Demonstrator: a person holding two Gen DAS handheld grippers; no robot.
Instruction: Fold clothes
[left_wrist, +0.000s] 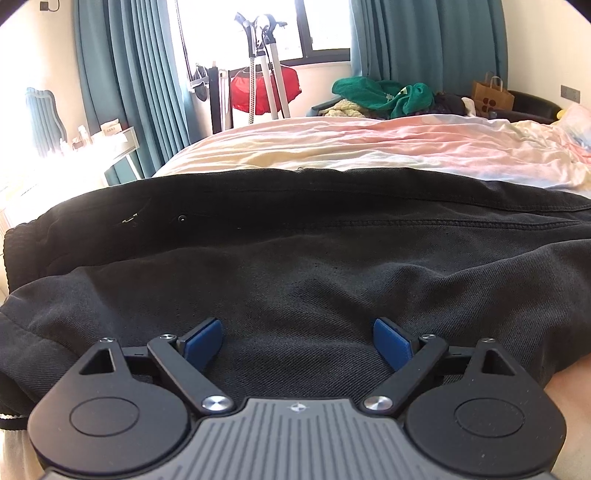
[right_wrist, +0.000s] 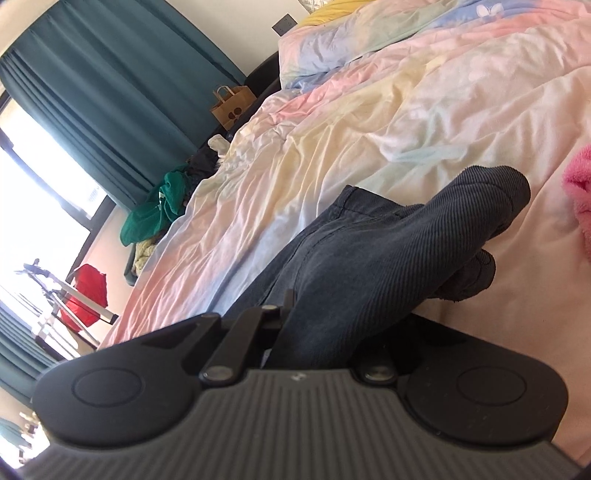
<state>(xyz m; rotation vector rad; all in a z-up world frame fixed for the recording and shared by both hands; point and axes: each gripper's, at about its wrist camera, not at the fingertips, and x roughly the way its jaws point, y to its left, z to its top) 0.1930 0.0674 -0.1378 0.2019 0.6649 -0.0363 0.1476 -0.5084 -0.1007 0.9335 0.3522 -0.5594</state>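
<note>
My trousers (left_wrist: 295, 266) are matt black twill cloth, faintly ribbed. The bedsheet (left_wrist: 369, 144) is crumpled pastel cotton, I think. My gripper (left_wrist: 297, 343) is matt black plastic with shiny metal screws.

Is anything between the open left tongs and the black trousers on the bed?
Nothing visible. The left tongs hang open right over the black trousers, with only bare cloth between the blue pads.

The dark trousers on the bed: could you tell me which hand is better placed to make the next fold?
Probably the right gripper: shut on the trousers. The left gripper is open.
</note>
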